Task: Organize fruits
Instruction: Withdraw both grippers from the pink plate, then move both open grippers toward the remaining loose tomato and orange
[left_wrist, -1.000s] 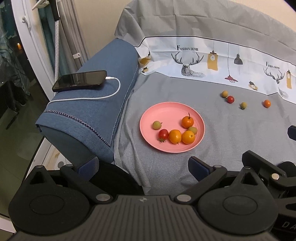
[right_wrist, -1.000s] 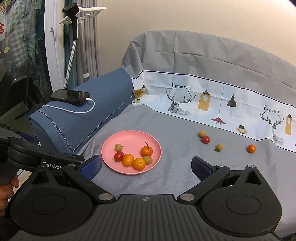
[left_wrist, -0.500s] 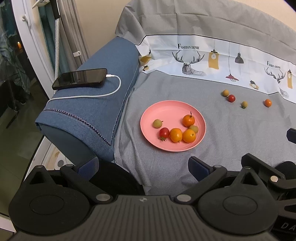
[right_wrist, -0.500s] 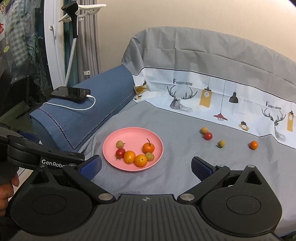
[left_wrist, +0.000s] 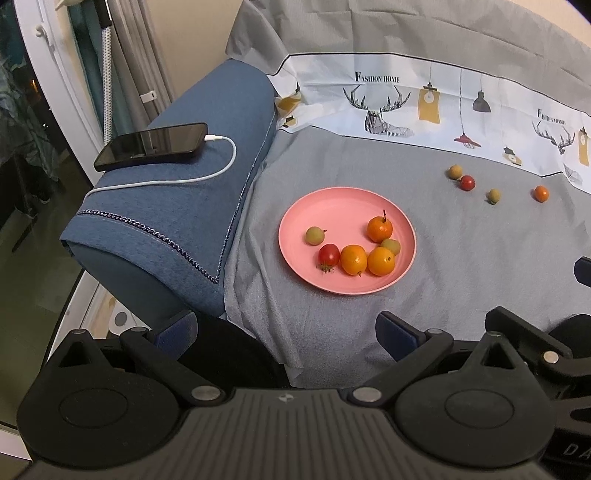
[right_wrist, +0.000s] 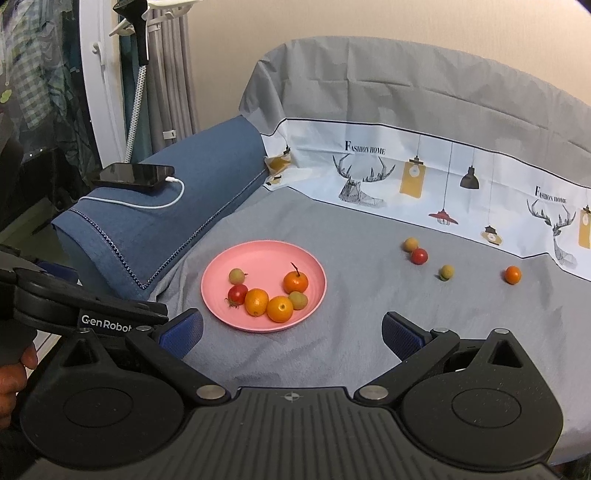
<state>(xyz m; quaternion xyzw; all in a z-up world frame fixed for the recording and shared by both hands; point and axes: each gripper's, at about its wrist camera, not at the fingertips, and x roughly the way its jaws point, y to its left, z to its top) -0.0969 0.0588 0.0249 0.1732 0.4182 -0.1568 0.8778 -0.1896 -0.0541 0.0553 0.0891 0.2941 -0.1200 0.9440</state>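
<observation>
A pink plate (left_wrist: 332, 206) (right_wrist: 258, 254) lies on the grey cloth and holds several small fruits: oranges, a red tomato (left_wrist: 328, 254) (right_wrist: 237, 294) and two greenish ones. Loose on the cloth to the right lie a yellowish fruit (left_wrist: 455, 171) (right_wrist: 410, 244), a red tomato (left_wrist: 467, 182) (right_wrist: 419, 256), a greenish fruit (left_wrist: 493, 195) (right_wrist: 446, 272) and a small orange (left_wrist: 541, 193) (right_wrist: 512, 274). My left gripper (left_wrist: 284, 334) is open near the cloth's front edge, nothing between its fingers. My right gripper (right_wrist: 291, 330) is open too, in front of the plate.
A blue cushion (left_wrist: 177, 206) (right_wrist: 166, 221) to the left carries a black phone (left_wrist: 151, 146) (right_wrist: 133, 175) on a white cable. The printed cloth rises at the back (right_wrist: 406, 173). A hand (right_wrist: 11, 384) holds the left gripper's body (right_wrist: 74, 310) at the lower left.
Both grippers have drawn back and risen slightly, so the plate and fruits sit a little farther off. Both stay open and no fruit has moved.
</observation>
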